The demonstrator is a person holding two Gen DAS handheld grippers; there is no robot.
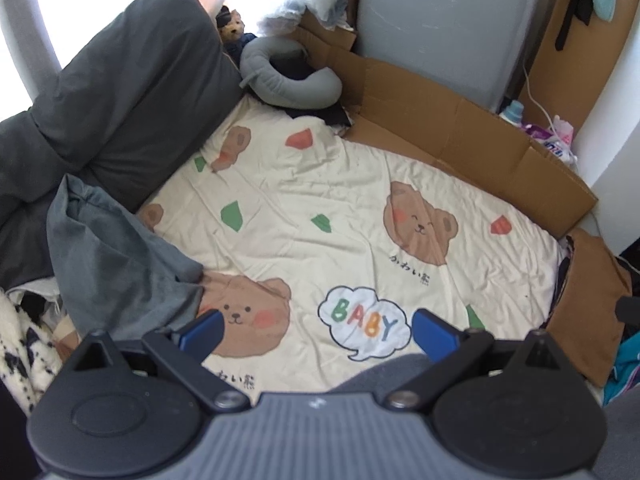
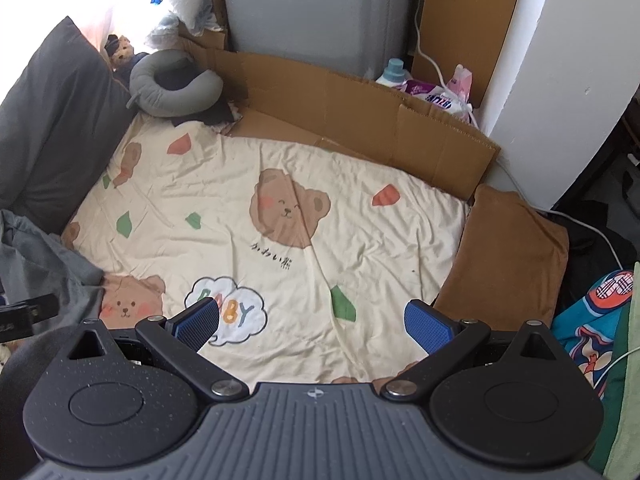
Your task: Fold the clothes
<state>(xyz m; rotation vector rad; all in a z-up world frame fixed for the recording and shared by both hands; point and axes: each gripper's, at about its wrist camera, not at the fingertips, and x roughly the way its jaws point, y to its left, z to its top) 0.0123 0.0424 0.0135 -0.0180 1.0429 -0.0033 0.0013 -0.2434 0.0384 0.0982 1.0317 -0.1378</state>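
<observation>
Now both hand-held grippers, left point(image 1: 316, 330) and right point(image 2: 312, 322), hover with fingers apart and empty. Left of the cream bear-printed bedsheet point(image 1: 340, 200) lies the crumpled grey cotton garment point(image 1: 116, 256); better pinch one edge, then drag it flat onto the sheet.

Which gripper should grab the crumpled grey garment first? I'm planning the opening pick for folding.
Left, probably. The grey garment lies beside the left gripper, its edge close to the left-hand fingertip. From the right gripper it sits at the far left edge, further off. Both grippers are open and hold nothing.
</observation>
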